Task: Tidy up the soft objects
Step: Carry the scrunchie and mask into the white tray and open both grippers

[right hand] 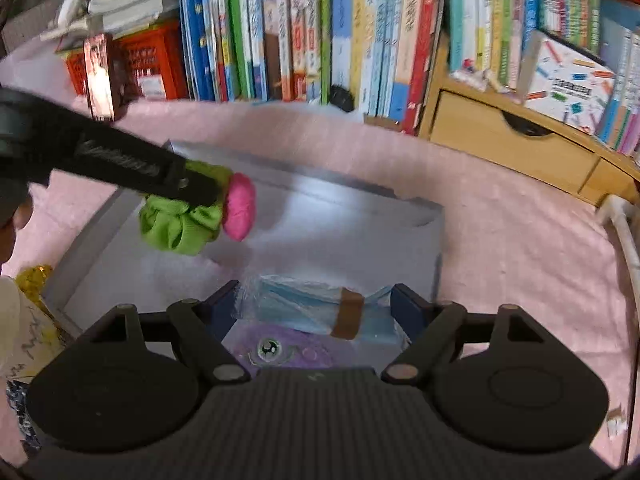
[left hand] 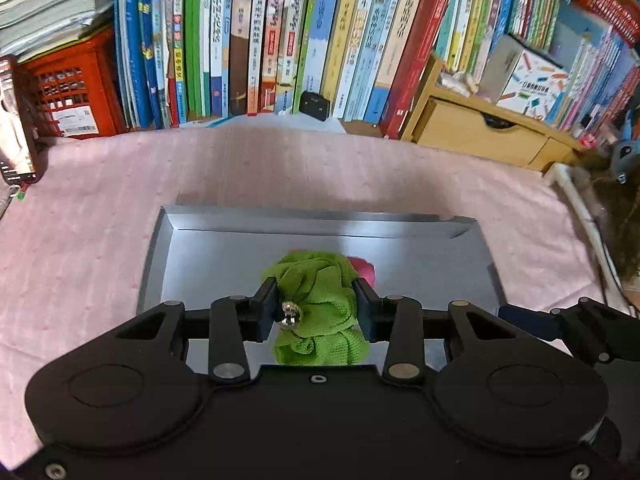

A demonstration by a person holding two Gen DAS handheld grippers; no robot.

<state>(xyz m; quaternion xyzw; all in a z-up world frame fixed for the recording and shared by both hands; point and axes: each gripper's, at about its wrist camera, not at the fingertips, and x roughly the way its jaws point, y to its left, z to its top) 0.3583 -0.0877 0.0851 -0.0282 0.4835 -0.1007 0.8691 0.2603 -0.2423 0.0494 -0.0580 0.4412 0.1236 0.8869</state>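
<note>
Here the left tongs [left hand: 316, 300] clamp a green scrunchie [left hand: 320, 312], while the right tongs [right hand: 316, 304], spread wide, hold a wrapped blue mask [right hand: 320, 312].

- Left wrist view: mounted behind the left gripper [left hand: 316, 300], looking forward and steeply down along its jaws; close above the grey tray [left hand: 208, 248].
- Right wrist view: mounted behind the right gripper [right hand: 314, 306], also facing forward and down; close above the tray's [right hand: 360, 232] near right part.
- Shared by the 2 views: the tray, the pink cloth [left hand: 80, 216] under it, the row of books [left hand: 280, 40], the wooden drawer unit [left hand: 472, 132], the red crate [left hand: 72, 88].
- The right view also takes in the left gripper [right hand: 200, 192] from the side.
</note>
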